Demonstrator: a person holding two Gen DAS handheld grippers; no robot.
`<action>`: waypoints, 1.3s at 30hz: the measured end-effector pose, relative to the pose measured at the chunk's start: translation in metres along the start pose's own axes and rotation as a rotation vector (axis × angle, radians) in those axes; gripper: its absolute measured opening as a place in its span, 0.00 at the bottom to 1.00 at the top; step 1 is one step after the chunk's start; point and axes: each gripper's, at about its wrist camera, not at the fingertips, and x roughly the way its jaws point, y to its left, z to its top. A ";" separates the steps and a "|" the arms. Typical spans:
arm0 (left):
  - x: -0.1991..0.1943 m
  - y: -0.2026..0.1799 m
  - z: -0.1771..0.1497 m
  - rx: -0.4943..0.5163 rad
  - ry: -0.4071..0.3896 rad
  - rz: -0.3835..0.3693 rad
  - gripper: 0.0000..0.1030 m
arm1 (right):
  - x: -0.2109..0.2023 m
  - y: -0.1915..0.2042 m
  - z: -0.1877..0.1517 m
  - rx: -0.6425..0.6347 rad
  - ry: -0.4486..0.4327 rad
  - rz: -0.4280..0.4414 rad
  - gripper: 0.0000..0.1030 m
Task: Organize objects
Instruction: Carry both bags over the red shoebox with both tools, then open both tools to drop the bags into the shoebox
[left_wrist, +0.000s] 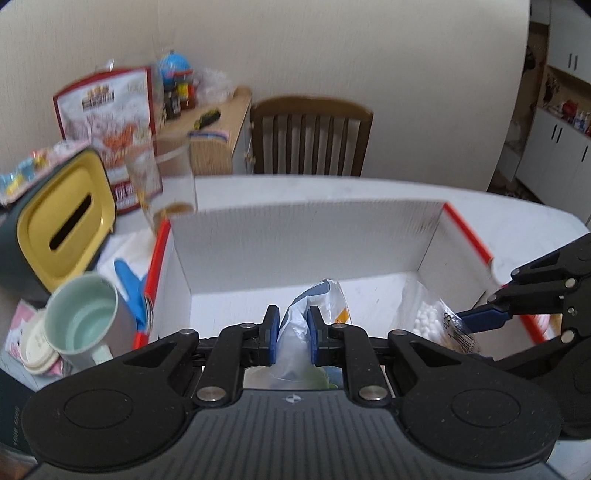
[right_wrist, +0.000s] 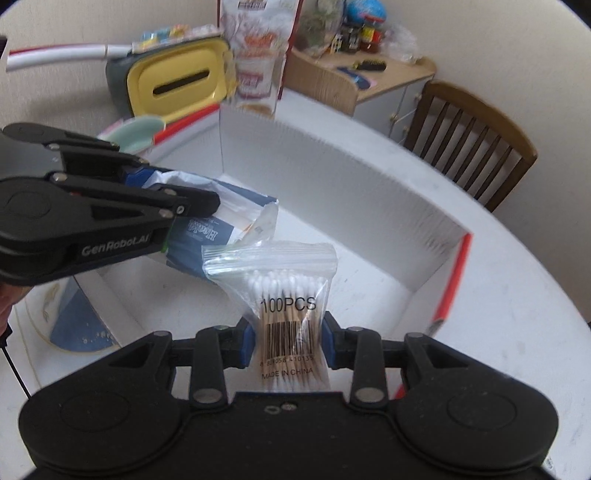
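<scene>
My left gripper (left_wrist: 293, 325) is shut on a crumpled white-and-blue plastic packet (left_wrist: 321, 295), held above the floor of an open white box with red edges (left_wrist: 295, 236). In the right wrist view the same gripper (right_wrist: 184, 186) reaches in from the left with that packet (right_wrist: 229, 225) hanging from it. My right gripper (right_wrist: 288, 339) is shut on a clear zip bag of cotton swabs (right_wrist: 284, 288), marked 100PCS, held over the box (right_wrist: 332, 166). In the left wrist view, the right gripper (left_wrist: 469, 336) holds the swab bag (left_wrist: 428, 321) near the box's right wall.
The box stands on a round white table (left_wrist: 517, 221). Left of it are a mint mug (left_wrist: 81, 325), a yellow-lidded tissue box (left_wrist: 62, 229), a clear glass (left_wrist: 166, 177), a red-and-white snack bag (left_wrist: 107, 110) and a blue object (left_wrist: 129, 288). A wooden chair (left_wrist: 310, 136) stands behind.
</scene>
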 end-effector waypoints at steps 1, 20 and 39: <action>0.004 0.002 -0.001 -0.006 0.015 0.000 0.15 | 0.003 0.001 -0.001 -0.005 0.010 -0.004 0.33; 0.036 0.013 -0.006 0.012 0.213 0.014 0.15 | 0.022 0.000 -0.007 0.040 0.078 0.002 0.39; 0.016 0.008 -0.004 0.027 0.186 0.019 0.16 | -0.025 -0.003 -0.003 0.070 -0.032 0.019 0.55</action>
